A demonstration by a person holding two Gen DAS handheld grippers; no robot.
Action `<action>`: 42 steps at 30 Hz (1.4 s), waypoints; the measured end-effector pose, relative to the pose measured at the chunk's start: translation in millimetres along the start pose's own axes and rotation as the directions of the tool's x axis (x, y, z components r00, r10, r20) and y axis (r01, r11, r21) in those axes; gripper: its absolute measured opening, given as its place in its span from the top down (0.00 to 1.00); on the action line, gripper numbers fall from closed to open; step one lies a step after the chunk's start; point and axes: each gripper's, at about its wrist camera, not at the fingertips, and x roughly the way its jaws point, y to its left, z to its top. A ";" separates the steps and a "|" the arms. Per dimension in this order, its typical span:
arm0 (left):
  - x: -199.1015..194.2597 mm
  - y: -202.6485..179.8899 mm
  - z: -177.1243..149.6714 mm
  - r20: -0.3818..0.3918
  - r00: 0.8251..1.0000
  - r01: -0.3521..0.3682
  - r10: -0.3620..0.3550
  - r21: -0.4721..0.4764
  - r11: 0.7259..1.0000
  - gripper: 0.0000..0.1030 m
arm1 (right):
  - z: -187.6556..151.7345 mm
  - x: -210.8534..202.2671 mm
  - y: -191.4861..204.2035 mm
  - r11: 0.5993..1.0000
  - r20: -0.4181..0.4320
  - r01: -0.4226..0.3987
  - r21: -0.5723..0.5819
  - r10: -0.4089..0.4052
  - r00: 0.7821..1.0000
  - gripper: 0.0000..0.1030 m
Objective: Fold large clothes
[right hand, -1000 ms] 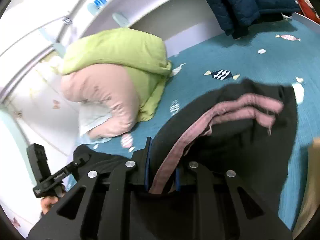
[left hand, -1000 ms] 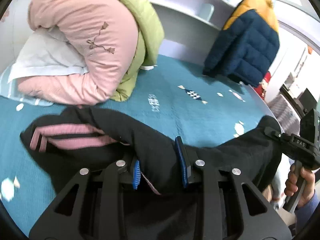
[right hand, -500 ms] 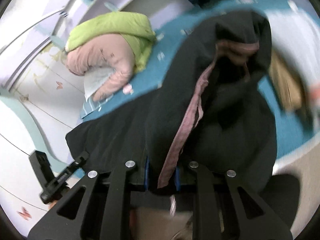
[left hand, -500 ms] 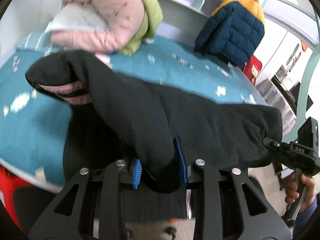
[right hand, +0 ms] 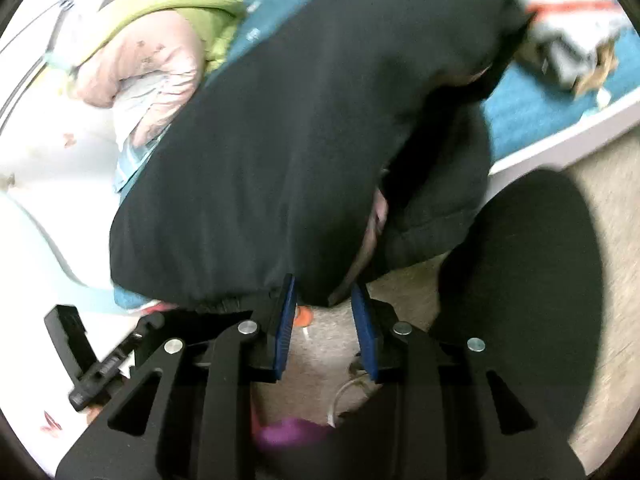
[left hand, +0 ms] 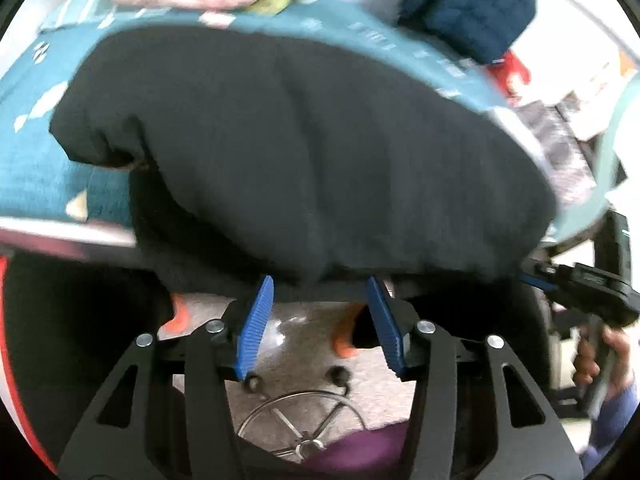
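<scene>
A large black garment lies folded over on the teal bed, and its near edge hangs over the bed's front edge. My left gripper is open, its blue pads apart just below the hanging hem. In the right wrist view the same black garment drapes over the bed edge. My right gripper is open too, with the hem's tip sitting loosely between its blue pads. Each view shows the other gripper at the side: the right one and the left one.
Pink and green bedding is piled at the head of the bed. A navy puffer jacket stands at the back right. Beige floor, a round dark stool and a metal chair base lie below the bed edge.
Both grippers pulled back past the bed edge and opened, letting go of the black garment. It now lies doubled over with the pink stripes hidden.
</scene>
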 end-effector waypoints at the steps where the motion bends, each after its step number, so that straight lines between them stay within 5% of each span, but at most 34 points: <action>1: -14.0 -6.3 6.1 0.037 0.999 0.003 -0.005 0.033 0.999 0.34 | 1.8 -11.1 7.6 0.999 0.015 0.010 -0.040 -0.009 1.000 0.73; 3: -33.8 -16.1 20.7 0.113 0.994 -0.014 0.003 0.089 0.996 0.30 | 8.5 -33.6 24.2 0.993 0.074 0.015 -0.116 -0.007 0.997 0.73; 6: -53.1 -18.1 67.2 0.274 0.960 -0.095 0.060 0.117 0.989 0.19 | 37.7 -55.9 45.4 0.980 0.213 0.046 -0.191 -0.004 0.977 0.73; 10: -19.7 16.8 122.1 0.272 0.932 -0.253 0.238 0.023 0.967 0.17 | 95.1 -43.6 40.5 0.974 0.319 0.144 -0.174 -0.083 0.944 0.73; 14: 37.0 77.5 132.0 0.091 0.955 -0.266 0.281 -0.150 0.952 0.18 | 123.4 25.5 -10.9 0.970 0.148 0.240 -0.051 -0.230 0.962 0.77; 17: 77.6 121.9 90.7 -0.110 0.968 -0.247 0.225 -0.271 0.930 0.17 | 109.0 65.0 -72.5 0.970 -0.034 0.205 0.128 -0.203 0.979 1.00; 21: 90.1 142.2 58.4 -0.091 0.976 -0.217 0.199 -0.304 0.928 0.16 | 94.5 101.3 -113.3 0.954 -0.119 0.098 0.282 -0.067 0.991 1.00; 23: 91.6 140.5 63.0 -0.095 0.971 -0.236 0.217 -0.298 0.925 0.15 | 98.3 103.1 -109.2 0.960 -0.119 0.128 0.248 -0.100 0.988 1.00; 26: 89.3 137.7 70.0 -0.080 0.970 -0.243 0.230 -0.281 0.928 0.15 | 107.1 106.0 -80.9 0.968 -0.095 0.210 0.136 -0.198 0.976 0.99; 29: 66.6 138.7 67.5 -0.028 0.984 -0.176 0.176 -0.277 0.944 0.14 | 106.2 72.1 -30.8 0.960 0.014 0.281 0.000 -0.281 0.959 0.93; 33: 25.3 138.1 59.3 0.099 0.989 -0.080 0.108 -0.252 0.964 0.15 | 100.6 46.4 54.9 0.966 0.116 0.169 -0.198 -0.148 0.982 0.93; 39: -3.5 151.9 33.2 0.207 0.973 -0.011 0.098 -0.384 0.923 0.14 | 128.9 117.7 160.7 0.933 0.038 0.014 -0.360 0.000 0.999 0.94; 42: -1.6 162.0 8.5 0.175 0.979 -0.013 0.101 -0.447 0.894 0.14 | 147.6 183.9 172.3 0.950 -0.067 0.054 -0.308 -0.078 0.995 1.00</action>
